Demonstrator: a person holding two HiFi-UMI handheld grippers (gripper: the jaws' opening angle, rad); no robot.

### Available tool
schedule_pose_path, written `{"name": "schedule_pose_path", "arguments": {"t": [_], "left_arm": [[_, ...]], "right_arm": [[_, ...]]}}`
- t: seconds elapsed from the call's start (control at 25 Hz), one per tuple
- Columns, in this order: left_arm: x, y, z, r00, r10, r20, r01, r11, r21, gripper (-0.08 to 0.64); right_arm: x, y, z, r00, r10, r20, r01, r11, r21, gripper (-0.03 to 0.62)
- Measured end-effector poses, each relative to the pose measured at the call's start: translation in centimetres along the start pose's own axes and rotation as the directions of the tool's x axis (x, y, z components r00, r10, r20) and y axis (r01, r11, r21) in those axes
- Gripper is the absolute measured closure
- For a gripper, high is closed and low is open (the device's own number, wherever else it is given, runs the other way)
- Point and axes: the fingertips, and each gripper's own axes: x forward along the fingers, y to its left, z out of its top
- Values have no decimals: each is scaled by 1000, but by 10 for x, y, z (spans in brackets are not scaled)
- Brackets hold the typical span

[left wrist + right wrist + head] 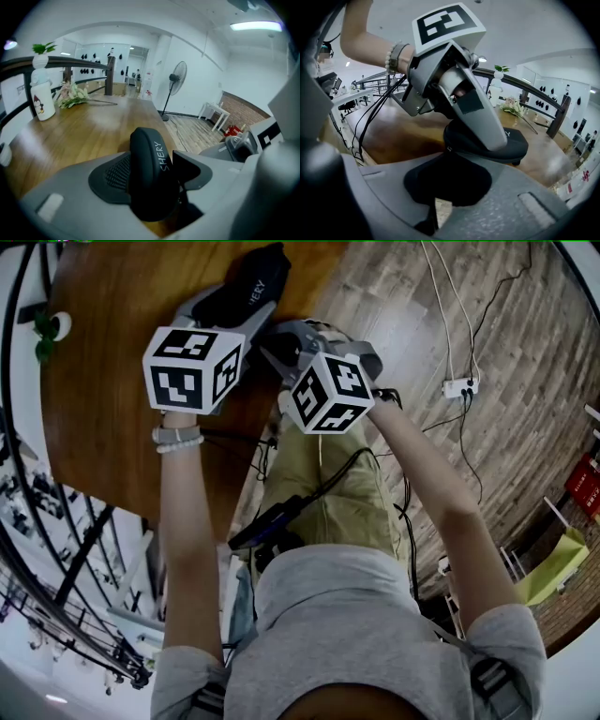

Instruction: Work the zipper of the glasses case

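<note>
**Fig. 1.** Zipper task, early stage.

- **Head view:** the black case (pixel 251 279) lies at the top centre of the frame, at the table (pixel 112 324) edge, with both grippers converging on it from below.
- **Left gripper** (pixel 228 307): clamped on the case. In the left gripper view the case (pixel 146 154) stands on edge at lower centre, between the two pads, with its white lettering facing right.
- **Right gripper** (pixel 277 341): jaws closed, pads meeting in a single dark mass at lower centre of its own view (pixel 447 180). The tips sit right at the near end of the case (pixel 511 143), where a small pale glint shows. No view shows whether the pull is between the pads.

Progress, as a judgement: the bracing is done and the right gripper is probably at the pull. No gap in the shell is visible, so the zipper travel appears to lie ahead.
</note>
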Motion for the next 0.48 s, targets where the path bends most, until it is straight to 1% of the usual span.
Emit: {"name": "schedule_pose_path", "arguments": {"t": [0.12,0.2,0.28,0.36,0.44,0.48], "left_arm": [[0,-9,1,1000,-14,6,14,996,92,263],[-2,-11,0,1000,-10,15,8,993,116,266],[-7,-12,3,999,-6,42,1,993,114,294],[-17,-10,10,996,8,86,-16,996,93,320],[-31,-5,16,990,39,134,-48,997,64,362],[-39,-3,19,986,58,156,-66,996,52,390]], "right_arm": [[0,0,-1,1000,-5,7,5,999,52,573],[-2,0,-2,1000,-5,15,3,996,90,527],[-7,-1,-2,1000,-13,22,11,994,111,492],[-14,-5,-3,999,-35,27,31,991,130,492],[-24,-10,-3,997,-66,36,60,985,162,495],[-29,-13,-1,995,-85,46,75,980,183,509]]}}
